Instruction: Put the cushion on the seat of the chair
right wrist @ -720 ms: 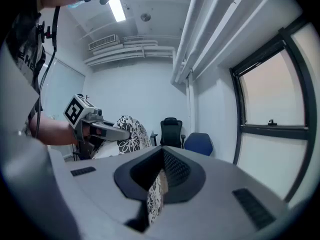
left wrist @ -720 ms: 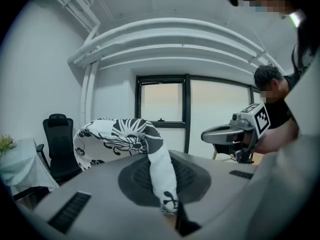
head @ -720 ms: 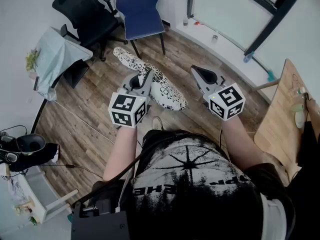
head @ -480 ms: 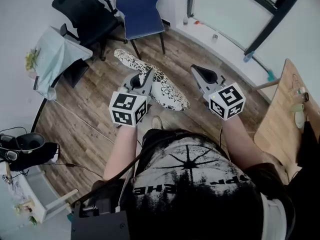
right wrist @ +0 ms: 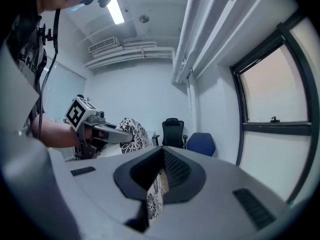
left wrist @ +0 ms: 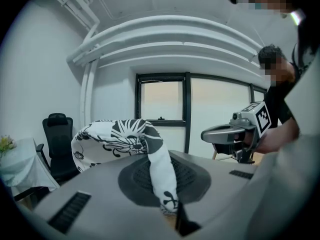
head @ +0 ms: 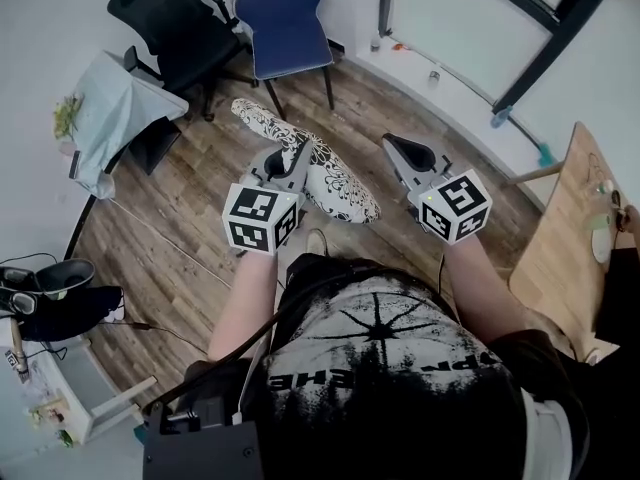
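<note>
A black-and-white patterned cushion hangs over the wooden floor in front of me. My left gripper is shut on its upper edge. In the left gripper view the cloth runs up out of the closed jaws and curls away to the left. My right gripper is level beside it, jaws together, apart from the cushion's lower right end. Through the slit of the right gripper some patterned cloth shows. The blue chair stands ahead by the wall, its seat bare.
A black office chair stands left of the blue chair. Further left, a small table under a pale cloth holds flowers. A wooden table is at my right and a window wall ahead right. Bags and cables lie at left.
</note>
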